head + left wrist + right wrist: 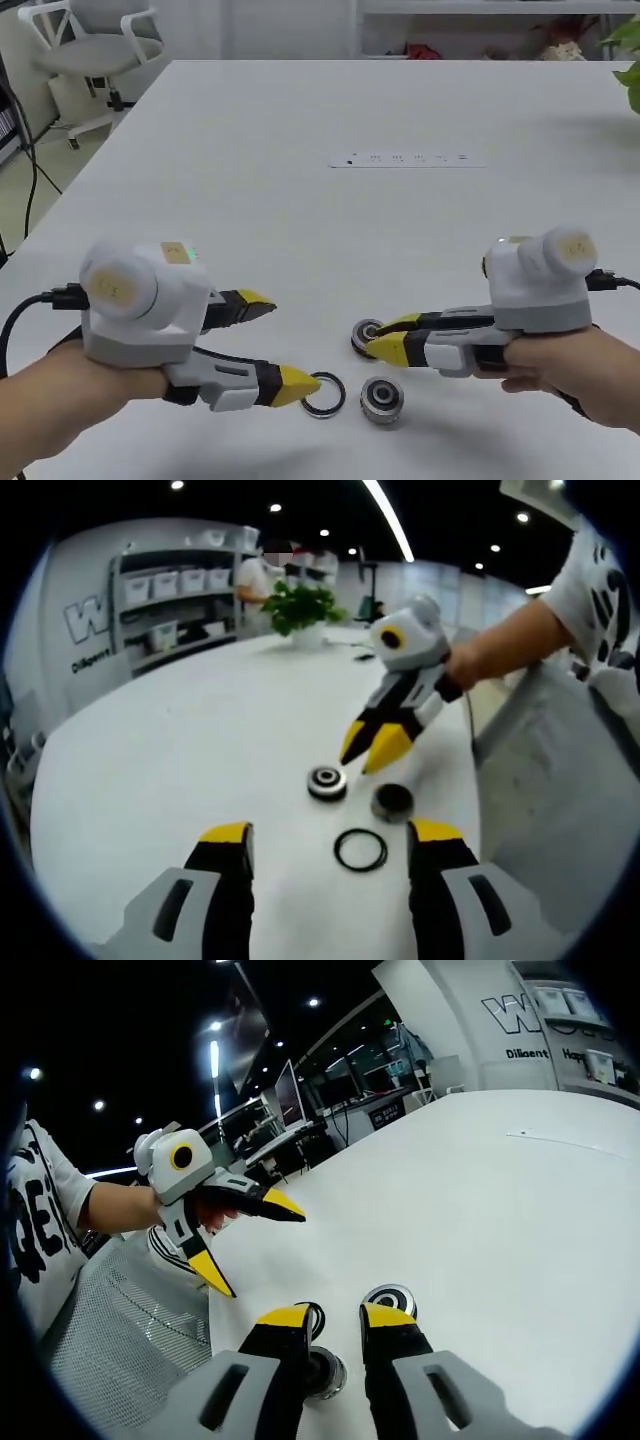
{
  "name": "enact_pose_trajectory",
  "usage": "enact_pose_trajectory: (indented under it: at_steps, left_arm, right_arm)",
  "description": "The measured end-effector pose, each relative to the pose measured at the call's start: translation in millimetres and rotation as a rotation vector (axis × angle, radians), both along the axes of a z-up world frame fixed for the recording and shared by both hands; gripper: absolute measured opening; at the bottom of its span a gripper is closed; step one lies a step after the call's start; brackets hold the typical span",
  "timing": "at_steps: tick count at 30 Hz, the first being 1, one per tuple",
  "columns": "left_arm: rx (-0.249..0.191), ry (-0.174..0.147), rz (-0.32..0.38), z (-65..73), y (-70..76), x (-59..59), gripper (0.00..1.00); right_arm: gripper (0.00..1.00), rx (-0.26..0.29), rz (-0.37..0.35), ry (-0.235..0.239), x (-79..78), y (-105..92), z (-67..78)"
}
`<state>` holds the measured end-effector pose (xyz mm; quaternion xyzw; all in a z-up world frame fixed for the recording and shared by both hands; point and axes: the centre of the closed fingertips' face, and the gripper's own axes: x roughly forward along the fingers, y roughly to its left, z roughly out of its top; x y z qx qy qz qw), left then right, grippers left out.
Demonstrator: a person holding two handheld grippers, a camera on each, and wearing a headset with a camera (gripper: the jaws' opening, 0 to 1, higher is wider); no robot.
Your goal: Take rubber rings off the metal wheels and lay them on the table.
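Head view: white table, two hand-held grippers, two metal wheels, one loose rubber ring.

Item 1, rubber ring: lies flat on the table, off any wheel; taken as the reference for all the rest.

Item 2, left gripper: jaws spread wide, nothing between them. One yellow tip is at the ring's left edge; whether it touches cannot be told.

Item 3, right gripper: jaws a narrow gap apart, gripping nothing, tips pointing toward the ring from its right.

Item 4, bare wheel: just beside the ring, on its right, apart from it.

Item 5, second wheel: beyond the ring and to its right, at the right gripper's tips, partly hidden by them.

Left gripper view: ring lies between the left gripper tips and clear of both. Just past the ring sit the bare wheel and second wheel, with the right gripper above them, clear of the second wheel.

Right gripper view: between the right gripper jaws, the bare wheel lies on the table. The second wheel is just past one tip. The left gripper stands wide open.
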<state>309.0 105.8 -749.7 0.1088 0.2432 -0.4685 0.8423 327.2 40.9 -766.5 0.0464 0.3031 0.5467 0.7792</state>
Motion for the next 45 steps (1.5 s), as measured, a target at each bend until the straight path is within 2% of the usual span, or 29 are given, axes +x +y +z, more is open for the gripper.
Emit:
enact_pose_trajectory:
  at_steps: [14,20,27,36,41,45]
  left_arm:
    - [-0.013,-0.008,0.007,4.5,-8.6,20.7,0.61]
    - [-0.019,-0.005,0.019,3.6,-10.4,32.6,0.59]
    - [-0.011,0.003,0.01,-2.9,-16.4,37.4,0.57]
    - [-0.006,0.017,-0.013,-12.2,-27.4,39.2,0.53]
    - [-0.012,0.003,-0.02,-12.9,-33.1,41.5,0.46]
    - [-0.017,0.015,-0.033,-18.5,-41.0,42.6,0.46]
  right_arm:
    - [0.18,-0.012,-0.05,-0.029,16.4,-21.3,-1.7]
    - [0.18,-0.029,-0.075,-0.036,24.6,-32.3,-10.1]
    - [0.18,-0.062,-0.074,-0.047,28.5,-39.5,-22.2]
    - [0.17,-0.088,-0.031,-0.071,25.8,-34.5,-33.4]
    - [0.15,-0.09,-0.012,-0.078,25.5,-29.8,-37.2]
    - [0.14,-0.084,-0.003,-0.084,25.7,-26.5,-38.2]
